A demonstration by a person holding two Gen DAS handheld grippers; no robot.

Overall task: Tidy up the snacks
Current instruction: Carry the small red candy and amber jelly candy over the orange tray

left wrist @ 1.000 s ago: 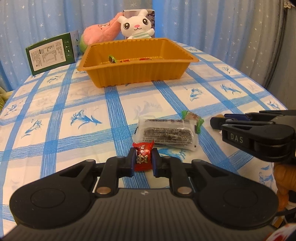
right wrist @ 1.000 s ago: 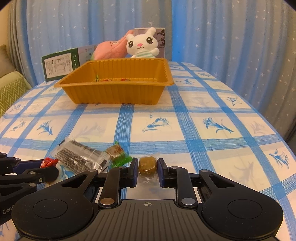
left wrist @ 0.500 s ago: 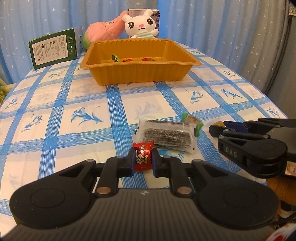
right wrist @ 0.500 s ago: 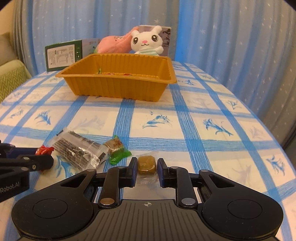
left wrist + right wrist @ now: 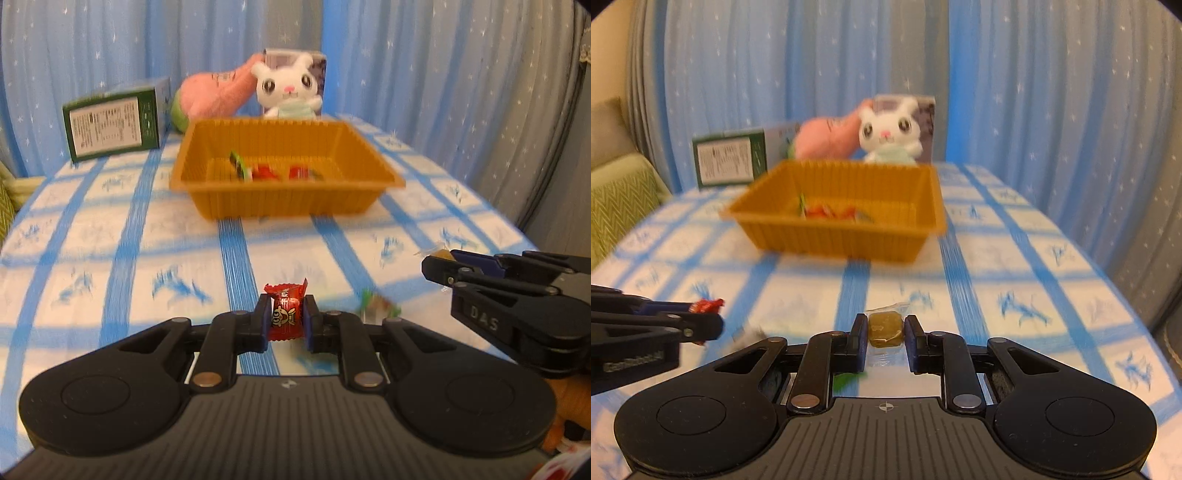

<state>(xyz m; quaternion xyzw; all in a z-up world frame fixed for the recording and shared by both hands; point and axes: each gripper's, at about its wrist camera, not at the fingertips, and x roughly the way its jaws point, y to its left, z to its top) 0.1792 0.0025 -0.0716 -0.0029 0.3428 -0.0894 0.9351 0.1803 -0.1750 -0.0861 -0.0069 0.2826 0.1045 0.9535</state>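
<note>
My left gripper (image 5: 286,319) is shut on a red wrapped candy (image 5: 286,310) and holds it above the table. My right gripper (image 5: 885,332) is shut on a brown candy in clear wrap (image 5: 884,325), also lifted. The orange tray (image 5: 284,206) stands farther back in the middle and holds several wrapped candies (image 5: 266,171); it also shows in the right wrist view (image 5: 834,232). A green-wrapped snack (image 5: 376,306) lies on the table just right of my left fingers. The right gripper shows at the right of the left wrist view (image 5: 439,267), the left gripper at the left of the right wrist view (image 5: 701,317).
A green box (image 5: 114,123), a pink plush (image 5: 218,94) and a white bunny plush (image 5: 288,90) stand behind the tray against blue curtains. The table has a blue-checked cloth (image 5: 110,236). A green sofa (image 5: 620,199) is at the left.
Both grippers have risen off the table with their candies and moved toward the tray. The dark seaweed-like packet has dropped out of sight below the grippers.
</note>
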